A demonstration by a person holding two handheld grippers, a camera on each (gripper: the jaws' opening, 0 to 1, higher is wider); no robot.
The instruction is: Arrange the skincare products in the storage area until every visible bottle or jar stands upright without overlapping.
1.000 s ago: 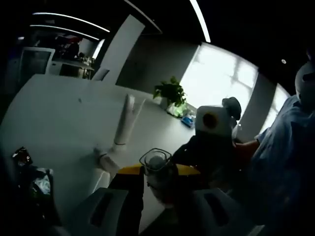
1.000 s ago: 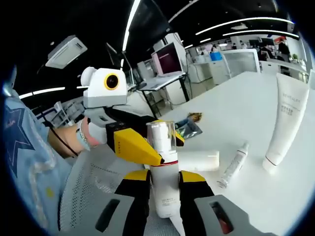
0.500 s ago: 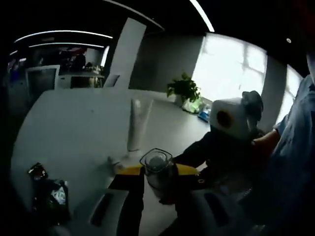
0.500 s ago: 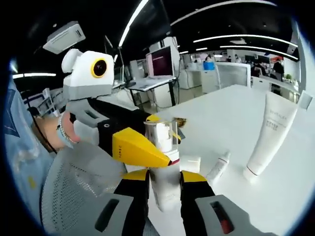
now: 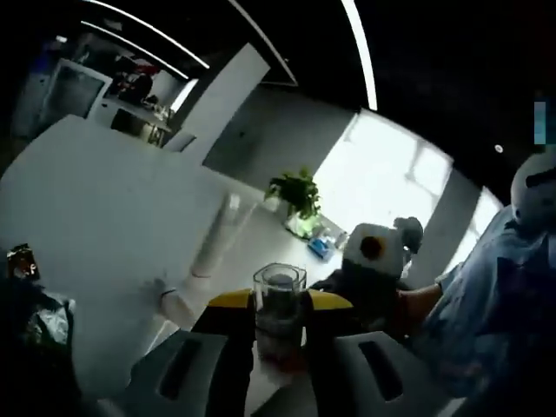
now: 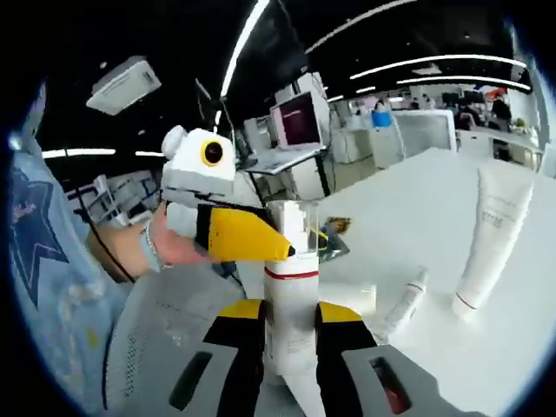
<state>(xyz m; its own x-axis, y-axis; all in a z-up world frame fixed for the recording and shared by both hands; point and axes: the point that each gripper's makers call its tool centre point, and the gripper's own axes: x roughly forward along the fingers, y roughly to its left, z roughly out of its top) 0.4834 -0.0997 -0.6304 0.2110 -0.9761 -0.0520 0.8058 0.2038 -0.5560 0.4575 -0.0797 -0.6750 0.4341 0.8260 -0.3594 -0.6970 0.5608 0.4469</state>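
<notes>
Right gripper view: the right gripper has its jaws pinched on the body of a white pump bottle, standing upright between them, red band at about 12 o'clock from the jaws.
Left gripper in that view: the left gripper comes in from 9 o'clock, yellow jaw pressed against the clear cap of the same bottle, so it's clamped on the cap.
Hand: a person's hand holds the left gripper, at 9 o'clock of the bottle.
Table: white table stretches off toward 2 o'clock.
Tall tube: a white tube stands upright on its cap at 3 o'clock, well apart from the bottle.
Lying stuff: a slim spray bottle lies on its side between the held bottle and the tube; a short white tube lies just beside the held bottle.
Sachet: a dark packet lies flat behind the bottle.
Left gripper view: the left gripper shows the clear cap squeezed between its jaws, dead center low.
Background there: the tall tube stands at 11 o'clock of the cap, a potted plant sits at 12 o'clock farther back, and the right gripper comes in from 3 o'clock.
</notes>
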